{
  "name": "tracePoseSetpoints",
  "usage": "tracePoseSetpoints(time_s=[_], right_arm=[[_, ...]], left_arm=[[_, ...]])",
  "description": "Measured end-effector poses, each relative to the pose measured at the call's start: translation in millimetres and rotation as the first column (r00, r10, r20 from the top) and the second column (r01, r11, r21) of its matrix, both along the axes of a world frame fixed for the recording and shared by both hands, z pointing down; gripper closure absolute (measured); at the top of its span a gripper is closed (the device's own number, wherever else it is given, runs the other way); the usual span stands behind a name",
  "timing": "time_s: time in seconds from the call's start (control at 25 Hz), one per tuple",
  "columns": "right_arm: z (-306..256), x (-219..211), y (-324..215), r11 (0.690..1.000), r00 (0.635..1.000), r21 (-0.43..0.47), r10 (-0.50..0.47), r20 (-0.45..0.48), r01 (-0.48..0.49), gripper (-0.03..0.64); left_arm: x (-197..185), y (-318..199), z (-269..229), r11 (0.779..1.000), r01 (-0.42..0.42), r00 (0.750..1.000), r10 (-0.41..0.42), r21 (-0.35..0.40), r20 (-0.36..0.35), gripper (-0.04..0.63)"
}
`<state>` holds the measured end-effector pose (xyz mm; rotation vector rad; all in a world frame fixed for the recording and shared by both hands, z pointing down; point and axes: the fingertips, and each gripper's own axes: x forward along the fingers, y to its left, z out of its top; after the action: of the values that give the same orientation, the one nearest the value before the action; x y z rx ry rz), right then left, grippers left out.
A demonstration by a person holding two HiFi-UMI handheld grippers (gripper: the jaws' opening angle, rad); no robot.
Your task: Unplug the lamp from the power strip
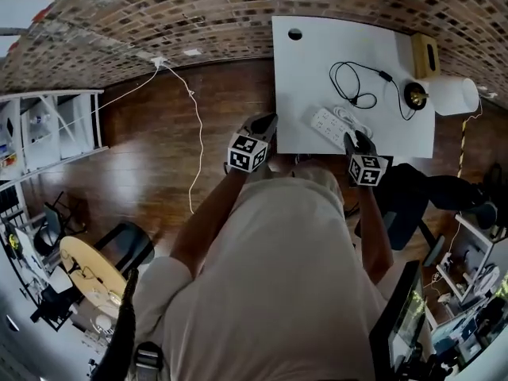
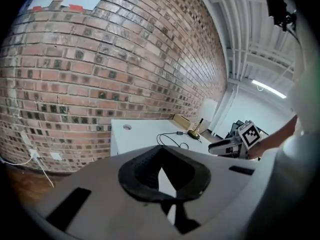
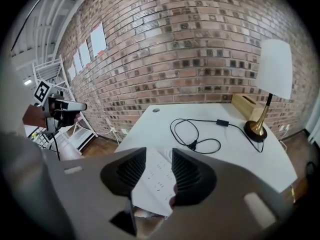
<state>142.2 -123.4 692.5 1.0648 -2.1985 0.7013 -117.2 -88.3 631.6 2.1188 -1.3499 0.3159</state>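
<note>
The white table carries a white power strip near its front edge. A lamp with a brass base and a white shade stands at the right. Its black cord lies in loops, and the plug end rests on the tabletop just beyond the power strip. My right gripper hangs open above the strip's near end with nothing between its pads. My left gripper is off the table's left front corner, shut and empty, with its tips meeting.
A wooden box sits at the table's back right against the brick wall. A white cable runs across the wooden floor to a wall socket. White shelves stand at the left, and a dark chair is at the right.
</note>
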Motion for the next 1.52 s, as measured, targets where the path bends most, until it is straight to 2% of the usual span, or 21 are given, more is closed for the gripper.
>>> tracePoseSetpoints(time_s=[0.16,0.36,0.56,0.76,0.88,0.96,1.08,1.28,1.52], right_arm=[[-19,-58,18,1.000,0.999,0.022,-0.013,0.030,0.012,0.465],[-27,-123,42,0.998,0.998,0.047,-0.034,0.062,0.031,0.465],[-28,-157,72,0.998,0.997,0.057,-0.002,0.084,-0.002,0.468],[-23,-163,99,0.997,0.996,0.063,0.048,0.074,-0.053,0.468],[-21,-165,120,0.992,0.998,0.116,-0.040,-0.039,0.044,0.474],[-21,-166,126,0.990,0.996,0.121,-0.068,-0.065,0.075,0.474],[-27,-163,121,0.992,0.998,0.121,-0.041,-0.043,0.046,0.474],[-46,-165,102,0.984,0.999,0.172,-0.039,-0.022,0.042,0.480],[-75,-161,104,0.972,0.998,0.229,-0.057,0.010,0.053,0.480]], left_arm=[[-43,26,-10,1.000,0.001,0.996,0.000,0.014,-0.084,0.591],[-94,62,-5,1.000,0.005,0.998,-0.004,0.004,-0.070,0.591],[-138,86,-3,1.000,0.018,0.996,-0.018,0.003,-0.084,0.591],[-164,95,12,1.000,0.014,0.996,-0.015,-0.012,-0.083,0.591],[-169,94,10,1.000,0.014,0.996,-0.014,-0.002,-0.091,0.591],[-173,89,7,1.000,0.023,0.995,-0.022,0.010,-0.095,0.591],[-178,86,2,0.998,0.059,0.993,-0.056,0.020,-0.102,0.591],[-183,92,-8,0.993,0.111,0.988,-0.107,0.031,-0.109,0.591],[-165,109,-15,0.995,0.097,0.993,-0.095,0.019,-0.073,0.591]])
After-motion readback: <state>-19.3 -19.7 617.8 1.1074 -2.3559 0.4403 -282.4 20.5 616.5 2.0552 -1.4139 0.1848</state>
